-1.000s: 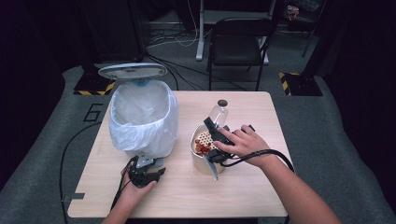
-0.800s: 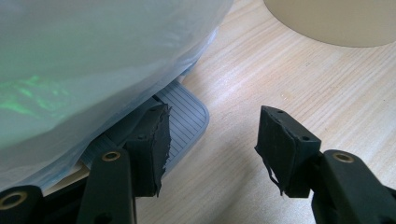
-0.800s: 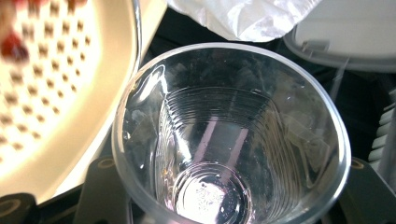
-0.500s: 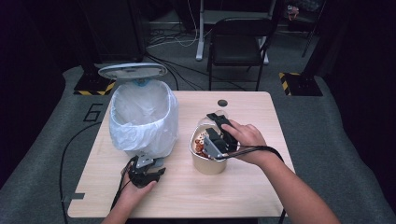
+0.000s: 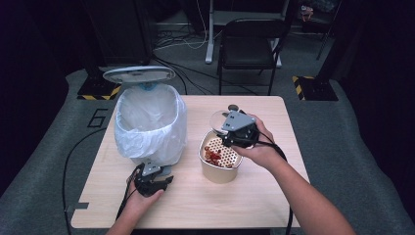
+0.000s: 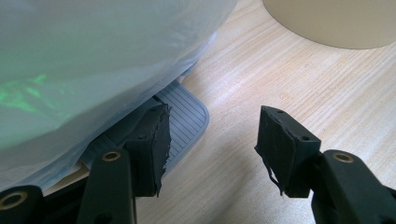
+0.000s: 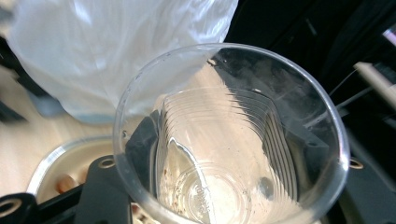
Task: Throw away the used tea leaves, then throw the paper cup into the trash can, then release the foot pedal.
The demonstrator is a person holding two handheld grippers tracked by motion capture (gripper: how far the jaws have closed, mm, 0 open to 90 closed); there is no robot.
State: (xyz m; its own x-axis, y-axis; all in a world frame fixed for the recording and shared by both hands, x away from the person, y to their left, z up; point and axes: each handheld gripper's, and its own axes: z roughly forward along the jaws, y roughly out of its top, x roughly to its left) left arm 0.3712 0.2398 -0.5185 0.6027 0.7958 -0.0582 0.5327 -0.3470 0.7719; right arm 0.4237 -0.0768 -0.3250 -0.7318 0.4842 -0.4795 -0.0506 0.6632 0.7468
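Note:
My right gripper (image 5: 226, 128) is shut on a clear plastic cup (image 5: 219, 119), held tilted just above a beige tub (image 5: 219, 171). The tub has a perforated insert with red bits (image 5: 213, 154) lying on it. In the right gripper view the cup (image 7: 280, 116) looks empty, its mouth facing the camera, with the tub's rim (image 7: 56, 161) below it. My left gripper (image 5: 151, 171) rests open on the table at the foot of a bin lined with a white bag (image 5: 149, 122). One of its fingers (image 6: 154, 135) hangs over the bin's grey pedal (image 6: 184, 116).
The bin's lid (image 5: 138, 74) stands open at the back left. A small dark disc (image 5: 233, 107) lies on the table behind the cup. The wooden table (image 5: 274, 196) has bare room at front right. A black chair (image 5: 249, 44) stands beyond the far edge.
The right gripper dipped over the tub with the cup, then rose and drew back a little towards the far right. The left gripper has stayed still.

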